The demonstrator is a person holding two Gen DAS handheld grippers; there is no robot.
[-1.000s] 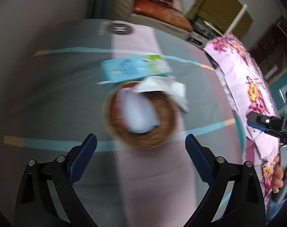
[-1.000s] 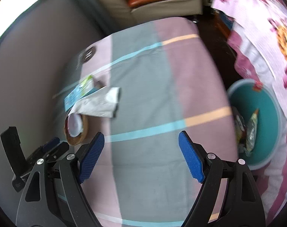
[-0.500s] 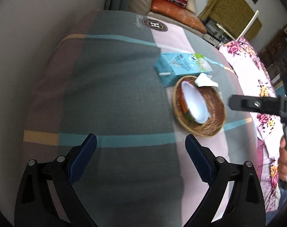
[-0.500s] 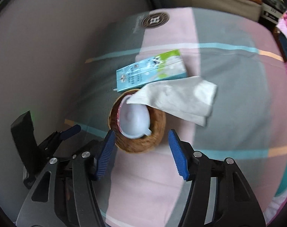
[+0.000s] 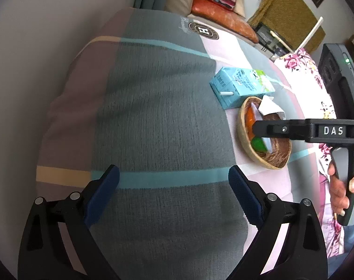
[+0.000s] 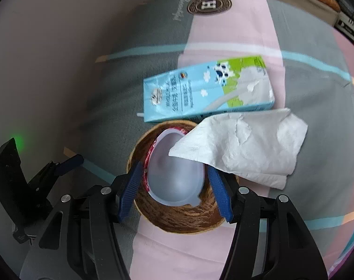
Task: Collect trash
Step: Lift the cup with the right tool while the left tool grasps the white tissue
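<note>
A brown woven bowl point(image 6: 177, 219) sits on the striped cloth and holds a white plastic cup point(image 6: 174, 177) with a red rim. A crumpled white tissue point(image 6: 249, 144) lies over the bowl's right edge. A blue milk carton point(image 6: 205, 93) lies flat just behind the bowl. My right gripper point(image 6: 174, 185) is open, its fingers on either side of the cup, down in the bowl. In the left wrist view the bowl point(image 5: 263, 140), the carton point(image 5: 240, 86) and the right gripper's finger point(image 5: 282, 129) show at right. My left gripper point(image 5: 172, 196) is open and empty above the cloth.
The striped cloth point(image 5: 158, 121) covers a rounded surface beside a grey wall at left. A sofa with orange cushions point(image 5: 219, 14) stands behind. A floral pink cover point(image 5: 303, 70) lies at the right. The left gripper's body point(image 6: 25, 186) shows at the left of the right wrist view.
My right gripper has swung left, come down over the bowl and narrowed around the cup. The left gripper has drawn back to the left, leaving the bowl at its right.
</note>
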